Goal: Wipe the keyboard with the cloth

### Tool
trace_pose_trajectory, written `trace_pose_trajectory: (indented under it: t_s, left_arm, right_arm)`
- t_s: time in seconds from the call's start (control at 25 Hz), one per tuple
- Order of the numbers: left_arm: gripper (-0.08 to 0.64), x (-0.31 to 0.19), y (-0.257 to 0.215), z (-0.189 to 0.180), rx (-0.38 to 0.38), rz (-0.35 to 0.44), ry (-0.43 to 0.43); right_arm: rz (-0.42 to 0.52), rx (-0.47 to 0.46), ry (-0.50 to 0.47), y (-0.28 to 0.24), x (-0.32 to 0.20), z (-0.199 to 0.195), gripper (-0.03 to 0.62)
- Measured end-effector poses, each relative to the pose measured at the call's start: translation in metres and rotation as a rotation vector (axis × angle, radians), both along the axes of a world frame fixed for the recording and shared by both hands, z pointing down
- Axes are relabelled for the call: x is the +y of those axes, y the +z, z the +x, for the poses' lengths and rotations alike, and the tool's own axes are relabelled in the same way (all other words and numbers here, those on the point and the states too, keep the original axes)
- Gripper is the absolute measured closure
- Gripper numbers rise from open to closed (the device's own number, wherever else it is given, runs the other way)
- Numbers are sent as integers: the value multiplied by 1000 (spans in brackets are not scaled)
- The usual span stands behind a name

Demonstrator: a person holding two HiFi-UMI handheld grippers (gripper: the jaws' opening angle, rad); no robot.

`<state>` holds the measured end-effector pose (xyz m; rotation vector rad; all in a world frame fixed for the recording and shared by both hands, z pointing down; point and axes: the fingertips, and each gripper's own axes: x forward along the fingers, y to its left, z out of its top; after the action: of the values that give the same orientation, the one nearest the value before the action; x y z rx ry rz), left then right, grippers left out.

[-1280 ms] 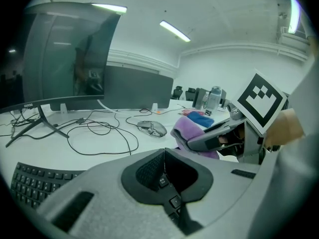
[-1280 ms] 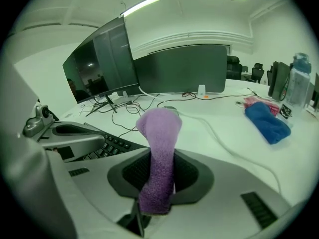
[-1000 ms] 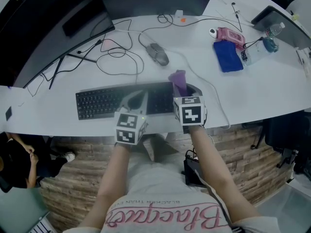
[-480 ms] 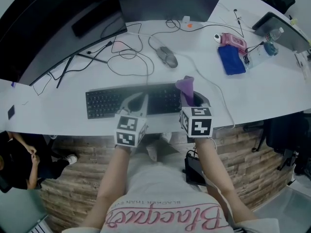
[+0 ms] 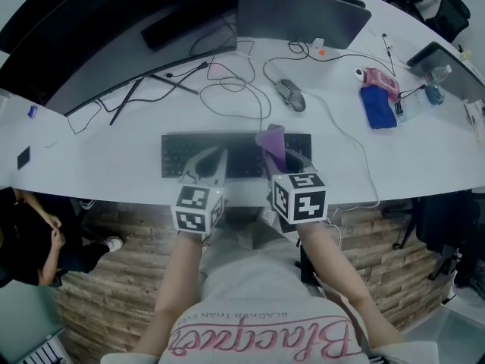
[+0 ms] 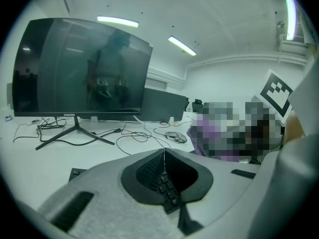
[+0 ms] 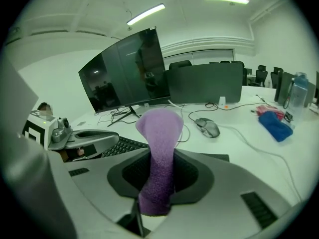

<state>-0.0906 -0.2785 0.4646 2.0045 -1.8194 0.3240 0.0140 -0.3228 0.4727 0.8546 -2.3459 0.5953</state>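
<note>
The black keyboard [image 5: 182, 158] lies near the white desk's front edge. My right gripper [image 5: 278, 160] is shut on a purple cloth [image 5: 271, 138] that sticks up out of its jaws, over the keyboard's right half. In the right gripper view the cloth [image 7: 159, 133] stands upright between the jaws of that gripper [image 7: 158, 185], with keyboard keys [image 7: 127, 146] to the left. My left gripper [image 5: 221, 155] hovers over the keyboard's middle with its jaws pressed together and nothing in them. In the left gripper view, keys [image 6: 168, 189] show under the gripper [image 6: 164, 154].
A grey mouse [image 5: 291, 95] and loose cables [image 5: 227, 89] lie behind the keyboard. A large curved monitor [image 5: 114, 29] and a second screen [image 5: 303, 14] stand at the back. A blue cloth [image 5: 377, 106], pink item [image 5: 377, 78] and bottle [image 5: 436, 93] sit far right.
Both grippers have shifted left along the keyboard; the cloth has moved off the keyboard's right end. The head view has also shifted, showing more of the monitors.
</note>
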Motion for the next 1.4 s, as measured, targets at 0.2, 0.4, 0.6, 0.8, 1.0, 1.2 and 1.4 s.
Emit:
trace_pose_trajectory:
  t_s: [0.2, 0.4, 0.6, 0.8, 1.0, 1.2, 1.4]
  left_arm:
    - [552, 32, 4, -40, 21, -3, -67]
    - [552, 58, 8, -79, 28, -13, -124]
    - [552, 79, 13, -109, 27, -27, -158]
    - [552, 99, 17, -136, 30, -33, -191]
    - [552, 115, 24, -162, 45, -50, -232]
    - [553, 125, 36, -182, 60, -71, -250]
    - [552, 128, 47, -196, 72, -88, -250]
  right_arm:
    - [-33, -23, -108, 2, 42, -51, 499]
    - [-57, -44, -165, 4, 71, -93, 499]
    - [-113, -83, -201, 10, 94, -128, 499]
    - [-183, -122, -262, 26, 120, -169, 499]
    - [-262, -139, -287, 38, 142, -212, 499]
    - [-288, -111, -309, 52, 155, -246, 499]
    - [-328, -83, -294, 71, 164, -260, 499]
